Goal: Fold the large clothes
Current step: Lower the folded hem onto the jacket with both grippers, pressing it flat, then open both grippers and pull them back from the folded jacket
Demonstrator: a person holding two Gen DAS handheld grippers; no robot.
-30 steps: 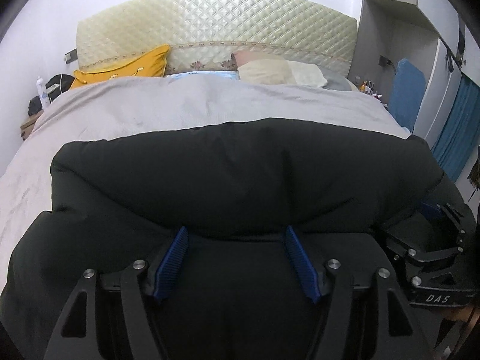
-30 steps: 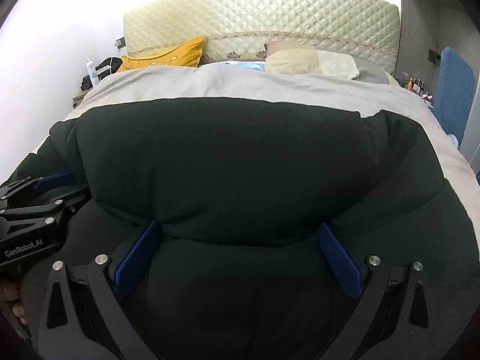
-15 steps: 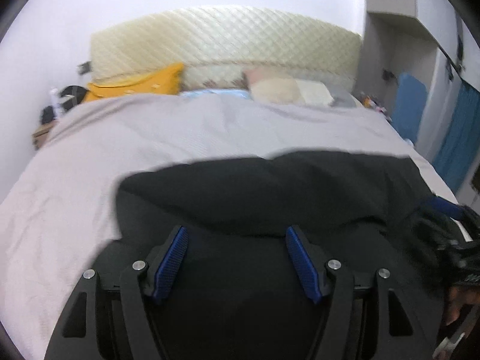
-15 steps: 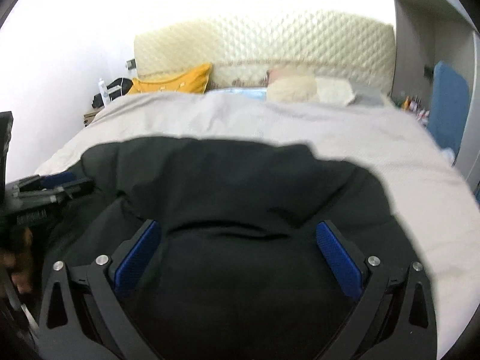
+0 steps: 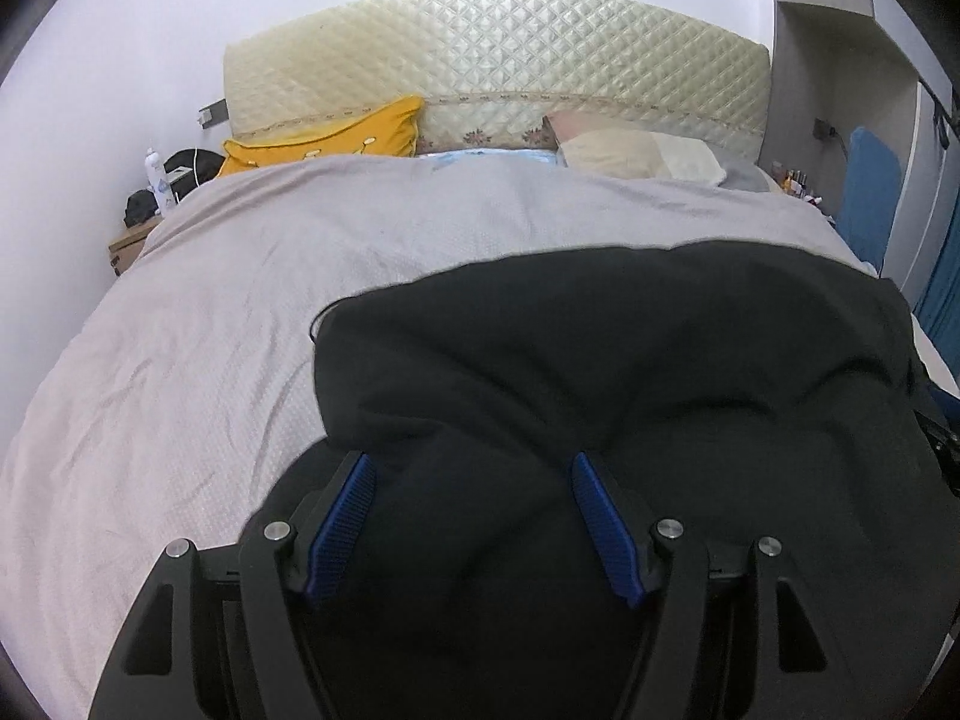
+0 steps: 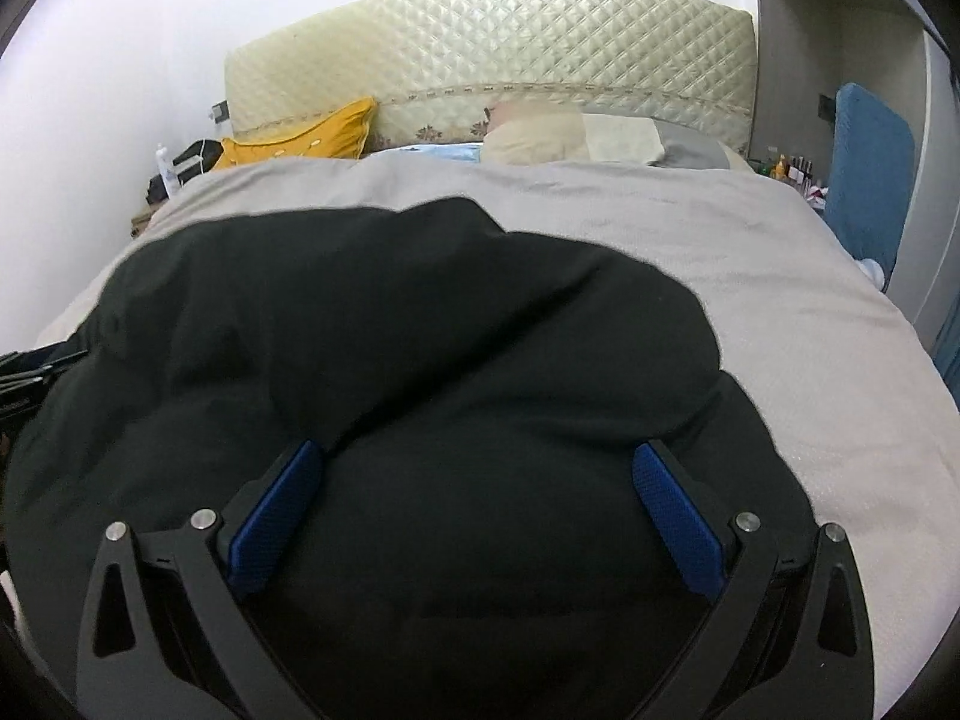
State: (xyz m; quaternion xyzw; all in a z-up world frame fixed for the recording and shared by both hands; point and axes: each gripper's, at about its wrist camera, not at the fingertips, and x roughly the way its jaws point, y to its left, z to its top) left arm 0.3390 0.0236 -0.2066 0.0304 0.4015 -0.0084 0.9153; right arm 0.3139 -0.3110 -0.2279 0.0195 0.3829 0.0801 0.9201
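A large black padded garment [image 5: 600, 372] lies bunched on the grey bedspread [image 5: 198, 348] at the near end of the bed. My left gripper [image 5: 471, 468] stands open, and a thick fold of the garment bulges over and between its blue pads [image 5: 339, 516]. In the right wrist view the same garment [image 6: 390, 330] fills the foreground. My right gripper [image 6: 474, 456] is open wide, and the cloth drapes over its blue pads [image 6: 678, 516]. The left gripper's black frame [image 6: 30, 366] peeks in at the left edge. The fingertips of both grippers are hidden under the cloth.
A quilted cream headboard [image 5: 492, 66] backs the bed, with a yellow cushion [image 5: 336, 135] and beige pillows [image 5: 636, 156] against it. A nightstand [image 5: 129, 246] with a bottle stands at the left. A blue chair [image 5: 864, 192] and wardrobe stand at the right.
The garment's far edge has come back toward me, baring more bedspread beyond it. Both grippers have drawn back and lifted with the cloth. The jaw openings look unchanged.
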